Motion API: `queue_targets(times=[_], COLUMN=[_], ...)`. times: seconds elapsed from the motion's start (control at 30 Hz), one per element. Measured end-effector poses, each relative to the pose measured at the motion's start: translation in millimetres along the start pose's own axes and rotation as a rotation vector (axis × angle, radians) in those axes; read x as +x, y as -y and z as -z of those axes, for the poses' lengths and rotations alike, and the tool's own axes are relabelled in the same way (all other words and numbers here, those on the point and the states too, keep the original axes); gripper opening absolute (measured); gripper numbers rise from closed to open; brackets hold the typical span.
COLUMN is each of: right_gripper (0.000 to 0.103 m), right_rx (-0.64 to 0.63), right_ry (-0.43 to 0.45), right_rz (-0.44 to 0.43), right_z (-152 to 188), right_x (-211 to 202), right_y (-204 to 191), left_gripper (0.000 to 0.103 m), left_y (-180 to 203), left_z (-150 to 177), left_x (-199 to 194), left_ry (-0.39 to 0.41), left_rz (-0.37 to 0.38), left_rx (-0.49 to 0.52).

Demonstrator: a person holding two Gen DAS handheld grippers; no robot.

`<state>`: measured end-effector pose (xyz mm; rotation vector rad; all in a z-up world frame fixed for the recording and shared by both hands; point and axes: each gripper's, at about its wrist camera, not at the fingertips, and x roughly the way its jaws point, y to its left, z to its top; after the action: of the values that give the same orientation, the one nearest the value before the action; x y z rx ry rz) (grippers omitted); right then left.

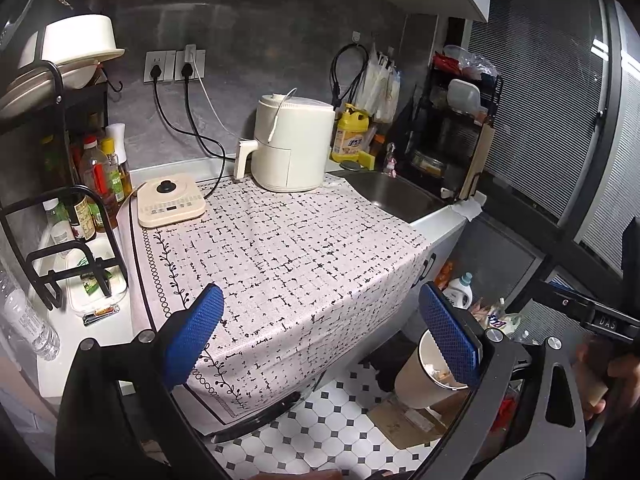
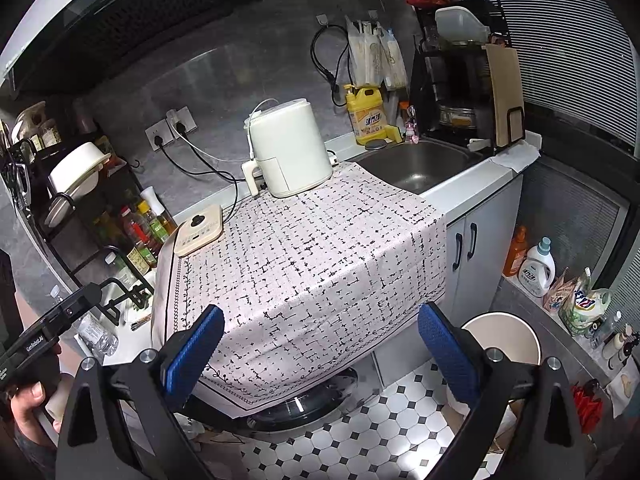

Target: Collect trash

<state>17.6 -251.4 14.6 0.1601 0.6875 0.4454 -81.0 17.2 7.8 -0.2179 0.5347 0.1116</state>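
- Kitchen table has a white cloth with little black marks on it, and the cloth looks bare of trash.
- On the table stand a white air fryer and a flat cream cooker.
- Left gripper is wide open, with nothing between its blue pads.
- Right gripper is wide open too, and it holds nothing.
- Both hang over the front edge of the table, above the tiled floor.
- A tan trash bin stands on the floor, just under the right gripper. In the left view some bits of trash lie inside it.
- I think the picking-up step is in hand, or nearly done, since I see no loose trash on the cloth.
- A small wrapper lies on the white ledge at the left, beside a clear box. It may be trash, but I cannot be sure.
- Next, I think a gripper must find a piece, close on it, and carry it over the bin.
- Writing: the black handle in the right view says "GenRobot.AI". The handle in the left view shows "DAS".
- A yellow soap bottle by the sink has big blue Chinese words, too blurry to read.
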Motion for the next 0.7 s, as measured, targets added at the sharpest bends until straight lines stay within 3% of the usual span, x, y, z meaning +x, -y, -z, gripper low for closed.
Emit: queue_targets(times=[0.7], right_gripper=[0.095], right_rx=[0.028], right_ry=[-0.019], right_rz=[0.038], right_z=[14], right_x=[-3], right_y=[-3], left_gripper=[0.097], left_y=[1], left_z=[4], left_x=[7], left_ry=[-0.012], left_rz=[0.007], left_rx=[0.027])
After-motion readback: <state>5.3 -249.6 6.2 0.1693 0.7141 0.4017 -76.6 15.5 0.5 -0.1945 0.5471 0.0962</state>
